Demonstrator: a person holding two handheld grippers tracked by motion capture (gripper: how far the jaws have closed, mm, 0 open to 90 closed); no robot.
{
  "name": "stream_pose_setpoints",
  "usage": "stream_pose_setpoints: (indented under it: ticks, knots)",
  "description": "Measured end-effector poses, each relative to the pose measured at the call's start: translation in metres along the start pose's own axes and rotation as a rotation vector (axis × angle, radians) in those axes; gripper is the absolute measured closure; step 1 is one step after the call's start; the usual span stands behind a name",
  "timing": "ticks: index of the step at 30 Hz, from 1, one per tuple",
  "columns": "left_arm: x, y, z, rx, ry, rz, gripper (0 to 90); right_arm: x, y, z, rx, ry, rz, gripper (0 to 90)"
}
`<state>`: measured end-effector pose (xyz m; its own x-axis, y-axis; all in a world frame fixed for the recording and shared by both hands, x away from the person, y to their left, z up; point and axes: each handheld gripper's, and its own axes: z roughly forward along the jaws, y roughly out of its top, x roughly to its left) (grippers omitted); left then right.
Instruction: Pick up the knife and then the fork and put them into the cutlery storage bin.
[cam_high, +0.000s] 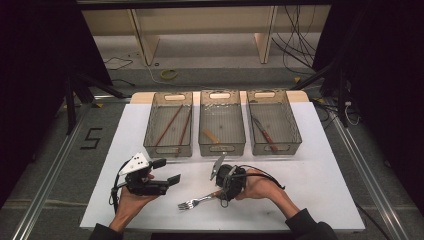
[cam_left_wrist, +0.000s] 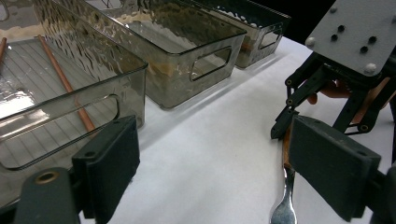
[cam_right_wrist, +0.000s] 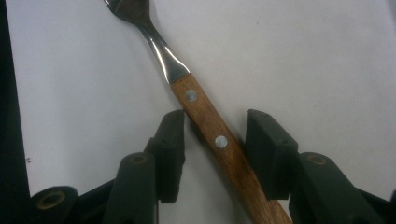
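jaws of the right gripper (cam_right_wrist: 215, 154) straddle the wooden handle of the fork (cam_right_wrist: 205, 121) but stand apart from it on at least one side, with a clear gap at one pad; they are part-way closed, not yet pressing from both sides. jaws of the left gripper (cam_high: 167, 171) are spread wide with nothing between them. landmark: the fork (cam_high: 197, 201), lying flat on the white table (cam_high: 310, 200), tines toward the person's left, handle running under the right gripper (cam_high: 227, 187). the left gripper is held near the fork, on its tine side and a little farther from the person. beyond the fork, a row of three clear bins: the left bin (cam_high: 168, 123) holds chopsticks (cam_high: 172, 125), the middle bin (cam_high: 221, 122) a short wooden piece (cam_high: 210, 135), the right bin (cam_high: 272, 121) a wood-handled utensil (cam_high: 265, 134). in the left gripper view the fork's steel neck (cam_left_wrist: 284, 207) shows just beside one pad.
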<state>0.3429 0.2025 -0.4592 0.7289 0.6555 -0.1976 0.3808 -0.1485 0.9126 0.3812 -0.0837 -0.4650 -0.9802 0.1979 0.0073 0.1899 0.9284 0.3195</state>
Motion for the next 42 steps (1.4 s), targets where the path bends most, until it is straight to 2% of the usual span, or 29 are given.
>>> stream_pose_setpoints:
  ticks: [3, 6, 11, 16, 20, 25, 31, 36, 42]
  knots:
    - [0.0, 0.0, 0.0, 0.0, 0.0, 0.0, 16.0, 0.003, 0.001, 0.0, 0.01, -0.013, -0.014, 62.8]
    - [0.0, 0.0, 0.0, -0.001, 0.0, 0.0, 16.0, 0.005, 0.001, 0.0, 0.015, -0.01, -0.021, 69.7]
    - [0.0, 0.0, 0.0, 0.001, -0.002, 0.002, 16.0, 0.006, 0.001, -0.001, 0.026, -0.003, -0.041, 75.9]
    - [0.0, 0.0, 0.0, 0.005, -0.003, 0.006, 16.0, 0.005, 0.0, -0.001, 0.02, 0.006, -0.029, 76.8]
    - [0.0, 0.0, 0.0, 0.002, -0.001, 0.002, 16.0, 0.003, 0.0, -0.002, 0.016, 0.018, 0.003, 77.1]
    - [0.0, 0.0, 0.0, 0.001, 0.0, 0.0, 16.0, 0.001, -0.001, -0.004, 0.007, 0.006, 0.004, 77.2]
    - [0.0, 0.0, 0.0, -0.001, 0.001, 0.0, 16.0, -0.004, -0.005, -0.012, -0.049, -0.001, 0.033, 77.2]
    - [0.0, 0.0, 0.0, -0.001, 0.001, 0.0, 16.0, -0.007, -0.008, -0.022, -0.099, 0.003, 0.084, 77.2]
    - [0.0, 0.0, 0.0, -0.002, 0.001, -0.001, 16.0, -0.014, -0.013, -0.034, -0.144, -0.017, 0.118, 77.2]
